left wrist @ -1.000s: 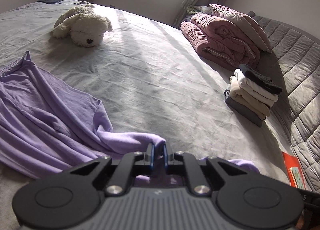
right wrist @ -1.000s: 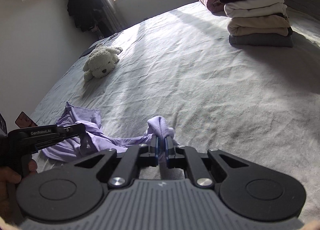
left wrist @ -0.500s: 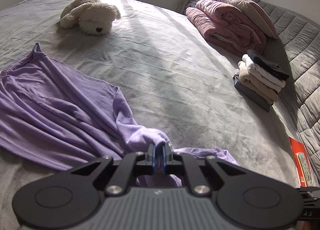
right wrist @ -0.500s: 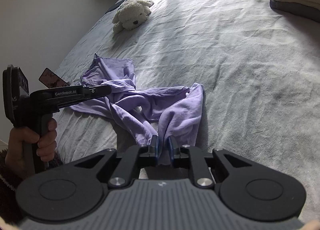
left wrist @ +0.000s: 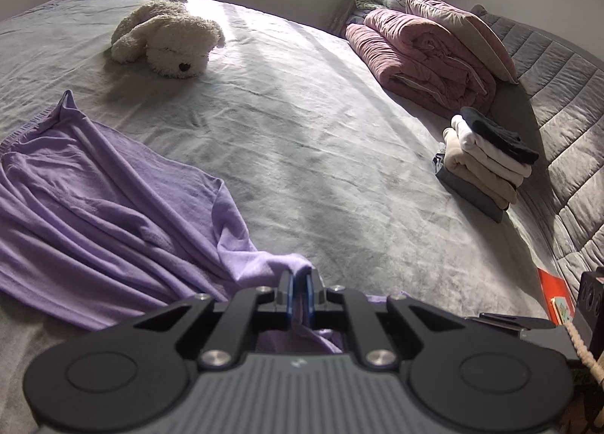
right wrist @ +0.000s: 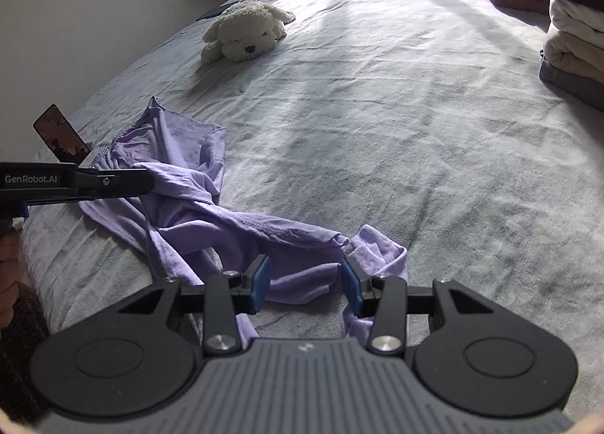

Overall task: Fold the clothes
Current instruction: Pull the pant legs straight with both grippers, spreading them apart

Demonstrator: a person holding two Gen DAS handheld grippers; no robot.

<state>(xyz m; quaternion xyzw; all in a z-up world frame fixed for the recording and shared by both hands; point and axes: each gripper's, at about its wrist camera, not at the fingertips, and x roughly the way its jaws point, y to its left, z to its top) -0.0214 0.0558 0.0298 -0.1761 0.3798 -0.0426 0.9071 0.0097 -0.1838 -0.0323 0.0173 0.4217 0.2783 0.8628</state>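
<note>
A purple garment (left wrist: 94,203) lies crumpled on the grey bed (left wrist: 321,154). My left gripper (left wrist: 298,288) is shut on a bunched edge of it, near the bed's front edge. In the right wrist view the garment (right wrist: 196,215) stretches from the far left to just in front of my right gripper (right wrist: 305,283), which is open with cloth lying between and under its blue pads (right wrist: 260,281). The left gripper (right wrist: 113,183) enters that view from the left, pinching the garment.
A white plush dog (left wrist: 166,43) lies at the far side. A stack of folded clothes (left wrist: 483,166) and a pink duvet (left wrist: 419,60) sit by the padded headboard at right. A red booklet (left wrist: 555,294) lies at the right edge.
My right gripper has opened and let go of the purple garment, which now lies on the bed before it. My left gripper stays shut on its edge.
</note>
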